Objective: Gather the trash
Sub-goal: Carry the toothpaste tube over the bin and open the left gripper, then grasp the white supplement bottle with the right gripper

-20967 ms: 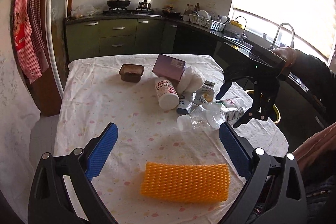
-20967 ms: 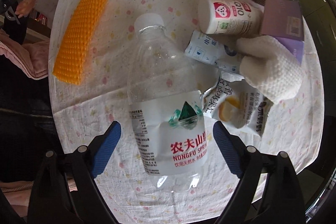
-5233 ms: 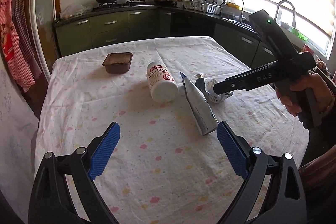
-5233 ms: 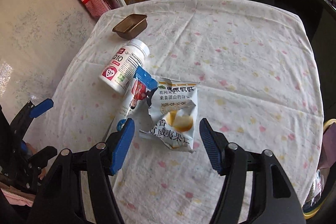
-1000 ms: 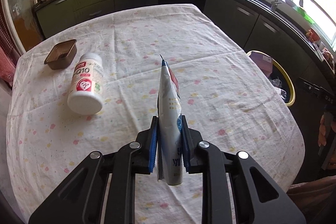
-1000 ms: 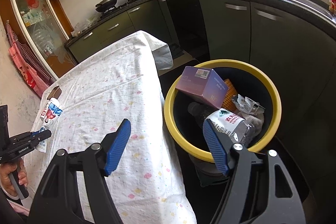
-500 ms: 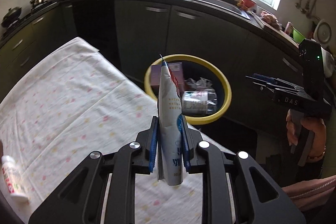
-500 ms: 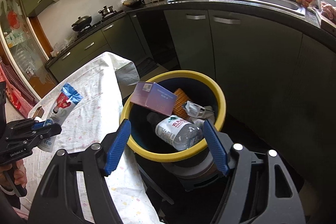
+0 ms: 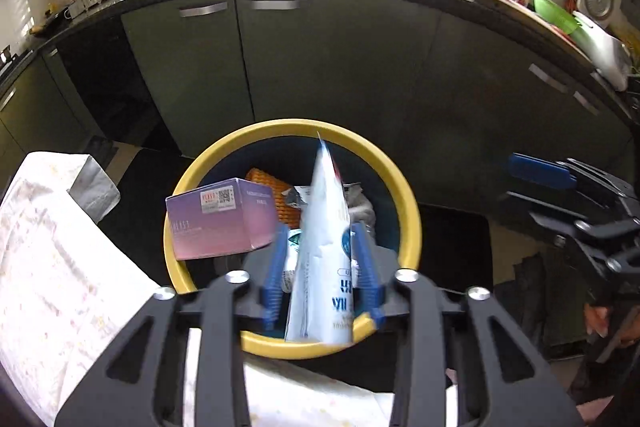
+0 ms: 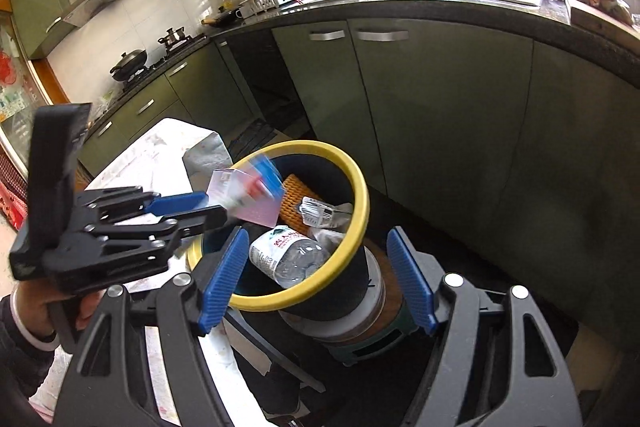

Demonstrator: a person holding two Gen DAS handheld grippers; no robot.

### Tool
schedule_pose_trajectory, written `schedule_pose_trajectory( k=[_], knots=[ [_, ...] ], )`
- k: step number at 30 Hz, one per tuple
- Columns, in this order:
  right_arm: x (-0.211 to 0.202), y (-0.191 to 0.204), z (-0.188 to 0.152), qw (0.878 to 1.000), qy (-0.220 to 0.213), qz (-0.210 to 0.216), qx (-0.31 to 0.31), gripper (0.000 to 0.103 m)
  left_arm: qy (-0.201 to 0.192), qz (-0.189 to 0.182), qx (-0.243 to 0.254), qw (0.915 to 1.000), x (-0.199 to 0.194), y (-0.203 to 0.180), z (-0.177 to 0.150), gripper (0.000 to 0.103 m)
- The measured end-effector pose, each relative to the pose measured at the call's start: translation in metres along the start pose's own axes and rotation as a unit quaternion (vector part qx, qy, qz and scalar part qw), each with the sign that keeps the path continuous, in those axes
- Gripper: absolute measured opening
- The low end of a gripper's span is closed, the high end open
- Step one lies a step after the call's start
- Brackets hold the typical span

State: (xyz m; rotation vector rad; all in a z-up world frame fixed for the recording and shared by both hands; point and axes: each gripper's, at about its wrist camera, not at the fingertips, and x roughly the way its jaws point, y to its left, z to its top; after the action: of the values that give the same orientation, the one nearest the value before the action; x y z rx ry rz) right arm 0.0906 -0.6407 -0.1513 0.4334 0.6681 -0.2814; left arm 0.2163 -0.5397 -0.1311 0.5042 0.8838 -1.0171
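Note:
My left gripper [image 9: 320, 227] hangs over the yellow-rimmed trash bin [image 9: 408, 211]. Its jaws are opening, and the white and blue pouch [image 9: 324, 259] stands loose between the pads, tip pointing into the bin. In the right wrist view the left gripper [image 10: 212, 207] reaches in from the left, and the pouch [image 10: 256, 183] is a blur above the bin rim [image 10: 360, 195]. My right gripper [image 10: 316, 233] is open and empty, just in front of the bin. The bin holds a purple box [image 9: 220, 219], an orange foam net [image 9: 264, 183], a plastic bottle [image 10: 288, 255] and a snack wrapper [image 10: 320, 211].
The table's cloth-covered corner [image 9: 48, 247] lies left of the bin. Green kitchen cabinets [image 9: 340, 59] curve close behind it under the sink counter. The bin rests on a round stool [image 10: 352, 331]. The right gripper [image 9: 528, 183] shows at the right edge, held by a hand.
My left gripper has swung from the table edge to right over the bin, and its pads have come off the pouch. The right gripper has edged closer to the bin.

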Motion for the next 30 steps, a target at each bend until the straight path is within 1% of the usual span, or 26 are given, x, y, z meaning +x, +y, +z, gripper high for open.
schedule_pose_trajectory(
  k=[1,4,7,11,13,18,20,22,24,26,28,30],
  knots=[
    [0.000,-0.001,0.000,1.000,0.000,0.000,0.000,0.069,0.000,0.005,-0.004,1.0000,0.001,0.001,0.001,0.055],
    [0.002,0.000,0.000,1.000,0.001,0.002,-0.001,0.069,-0.010,0.002,-0.014,0.9998,-0.010,0.005,-0.004,0.059],
    [0.004,0.005,-0.001,1.000,0.002,0.008,-0.006,0.069,-0.032,0.007,-0.023,0.9992,-0.032,0.014,-0.021,0.064],
    [0.008,0.015,-0.002,1.000,0.009,0.015,-0.014,0.069,-0.075,0.016,-0.043,0.9961,-0.076,0.030,-0.056,0.070],
    [0.011,0.021,-0.002,1.000,0.015,0.018,-0.020,0.069,-0.098,0.029,-0.053,0.9934,-0.100,0.039,-0.077,0.073],
    [0.019,0.049,-0.003,0.998,0.027,0.033,-0.041,0.069,-0.122,0.071,-0.103,0.9846,-0.151,0.072,-0.128,0.073],
    [0.025,0.066,-0.004,0.997,0.035,0.045,-0.055,0.069,-0.135,0.089,-0.132,0.9780,-0.174,0.092,-0.148,0.074],
    [0.033,0.088,-0.006,0.994,0.046,0.063,-0.074,0.069,-0.147,0.114,-0.160,0.9694,-0.199,0.110,-0.168,0.076],
    [0.041,0.117,-0.010,0.990,0.060,0.083,-0.100,0.069,-0.159,0.155,-0.180,0.9582,-0.225,0.126,-0.190,0.077],
    [0.050,0.150,-0.016,0.983,0.074,0.100,-0.133,0.069,-0.167,0.201,-0.200,0.9443,-0.251,0.143,-0.216,0.078],
    [0.057,0.185,-0.023,0.974,0.088,0.122,-0.170,0.069,-0.166,0.231,-0.221,0.9328,-0.275,0.159,-0.244,0.079],
    [0.065,0.224,-0.030,0.962,0.103,0.149,-0.206,0.069,-0.162,0.251,-0.244,0.9227,-0.296,0.171,-0.274,0.079]
  ],
)
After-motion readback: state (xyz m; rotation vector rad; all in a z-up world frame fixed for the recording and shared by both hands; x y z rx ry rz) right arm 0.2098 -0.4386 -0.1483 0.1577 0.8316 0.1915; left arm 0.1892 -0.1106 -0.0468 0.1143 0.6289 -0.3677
